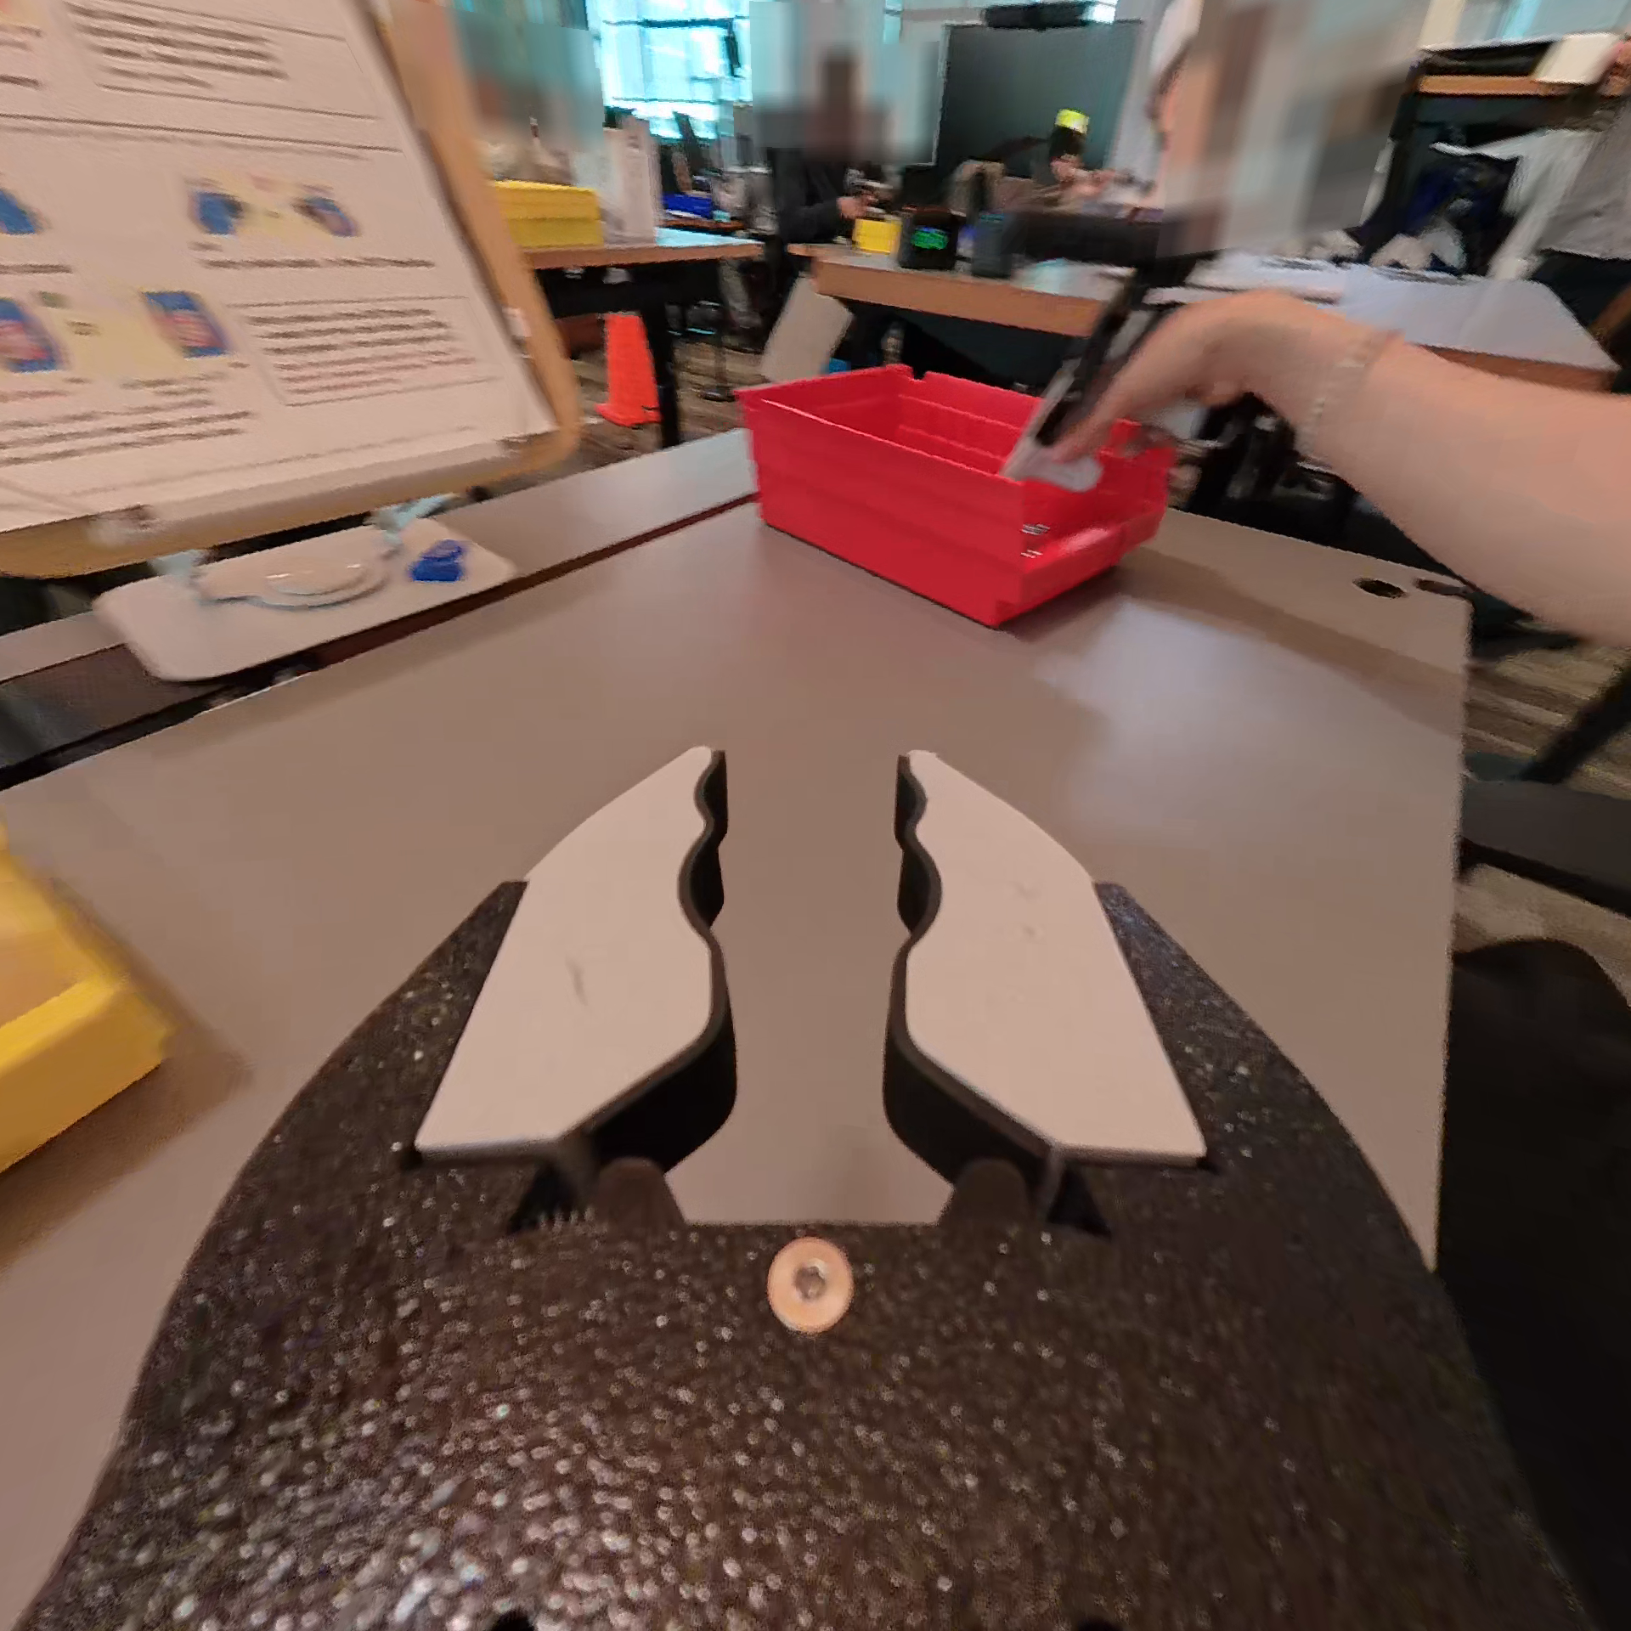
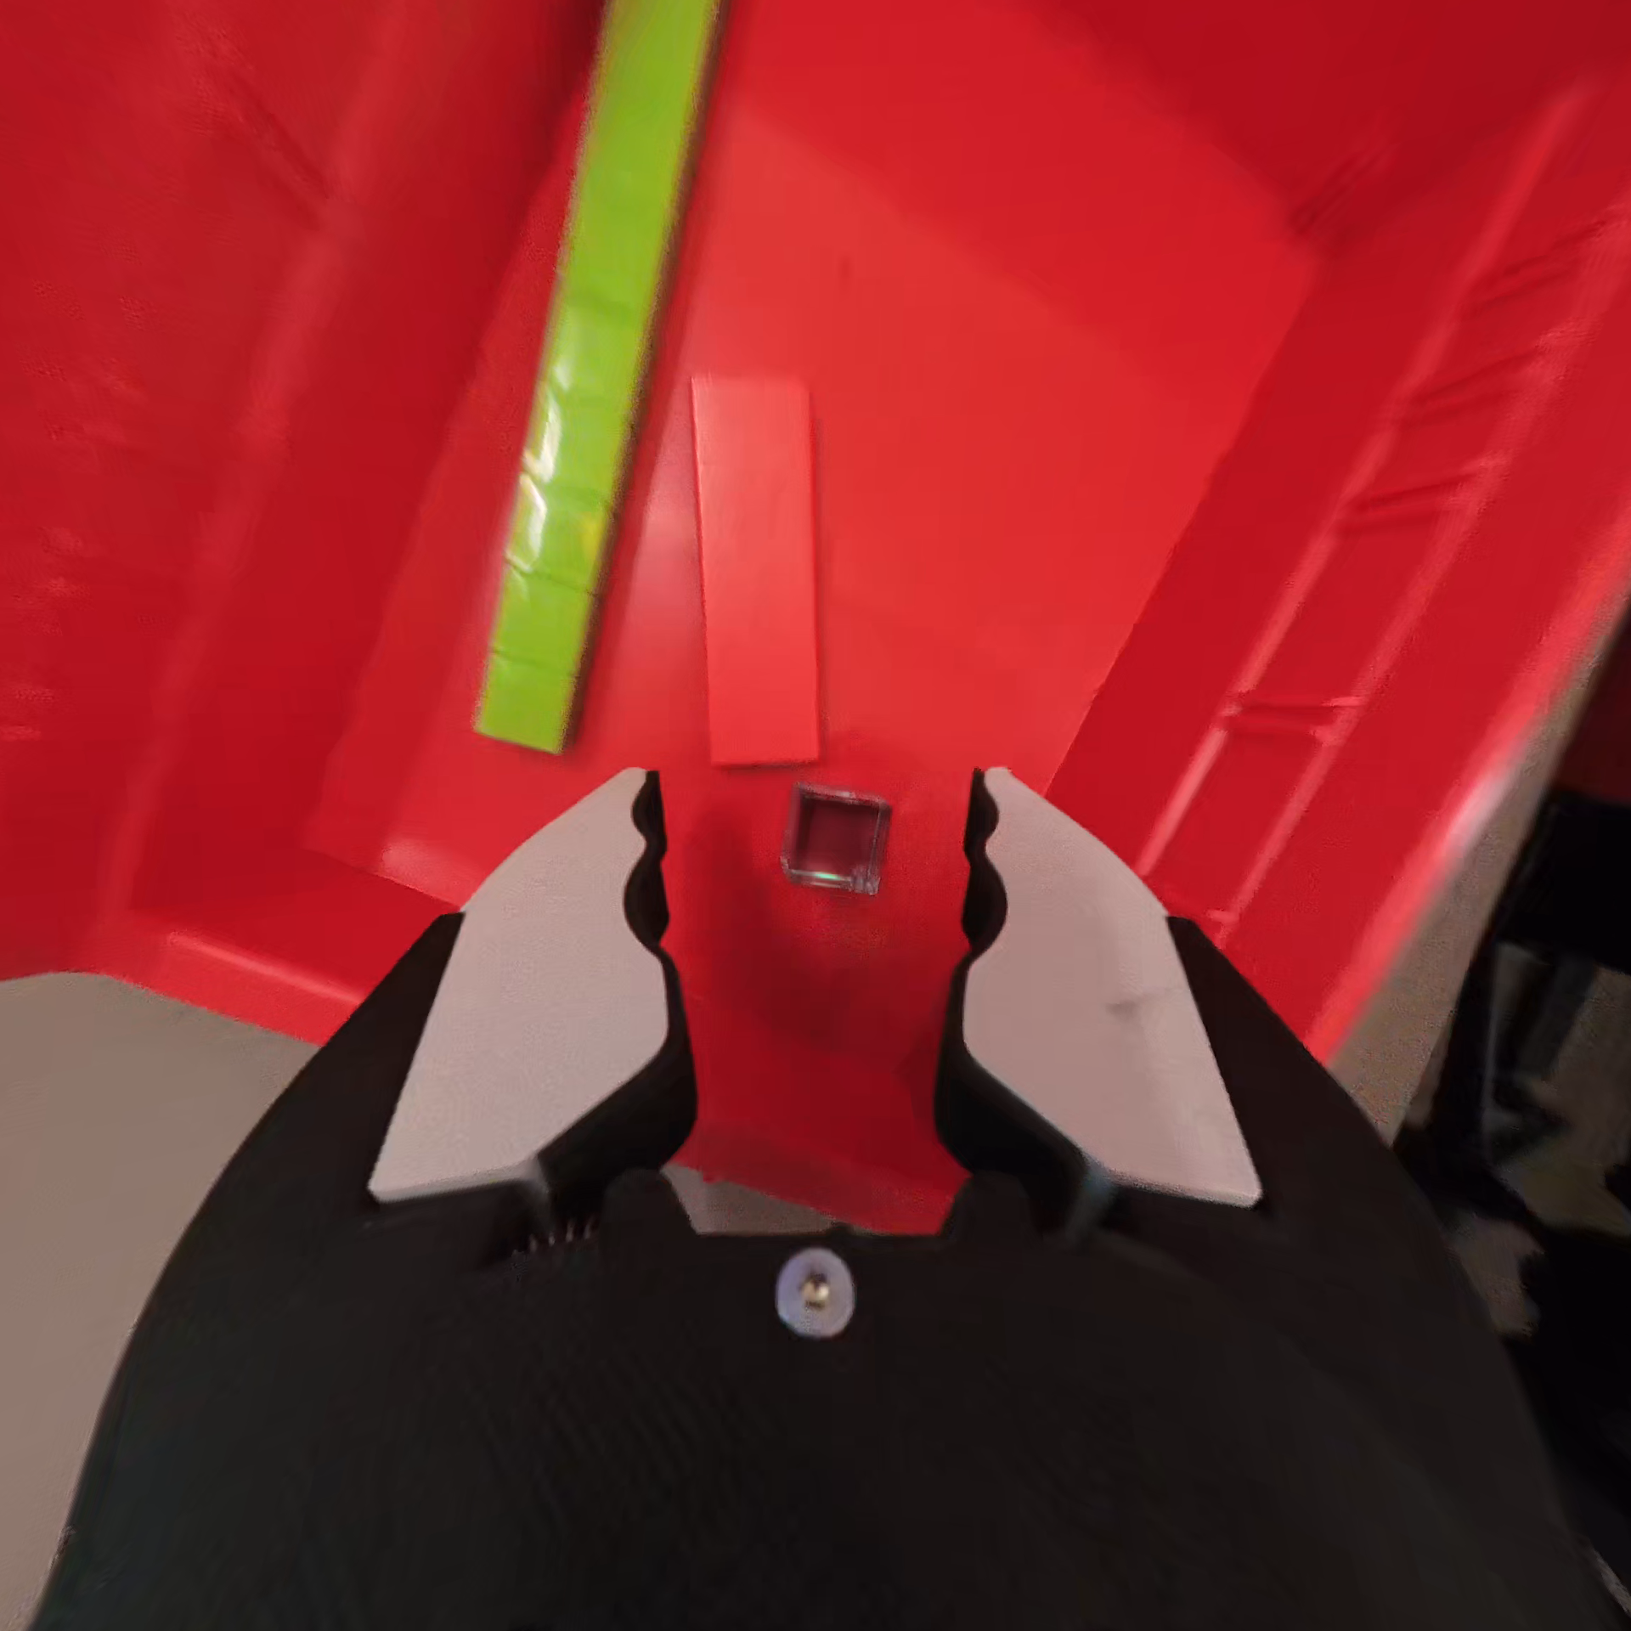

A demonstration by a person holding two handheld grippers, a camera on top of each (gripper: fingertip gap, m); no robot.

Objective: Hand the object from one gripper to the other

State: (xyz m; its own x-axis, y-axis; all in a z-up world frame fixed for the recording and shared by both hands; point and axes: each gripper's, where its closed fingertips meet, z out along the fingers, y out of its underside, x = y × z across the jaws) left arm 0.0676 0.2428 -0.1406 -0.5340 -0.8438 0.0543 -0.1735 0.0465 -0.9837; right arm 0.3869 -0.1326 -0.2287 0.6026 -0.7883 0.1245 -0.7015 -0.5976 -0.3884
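Observation:
A small clear cube lies on the floor of a red bin, just past my right gripper's tips. A long green bar and a flat red strip lie farther in. My right gripper is open and empty, pointing down into the bin with the cube between the lines of its fingers. My left gripper is open and empty above the grey table. In the left wrist view the red bin stands ahead, with the right gripper held by a hand over it.
A stand with a printed sheet and a white tray are at the left. A yellow bin is at the near left. The table edge runs on the right. Other desks and people are behind. The grippers' ends are close to 50 cm from one another. The small clear cube lies around 4 cm away from my right fingertips.

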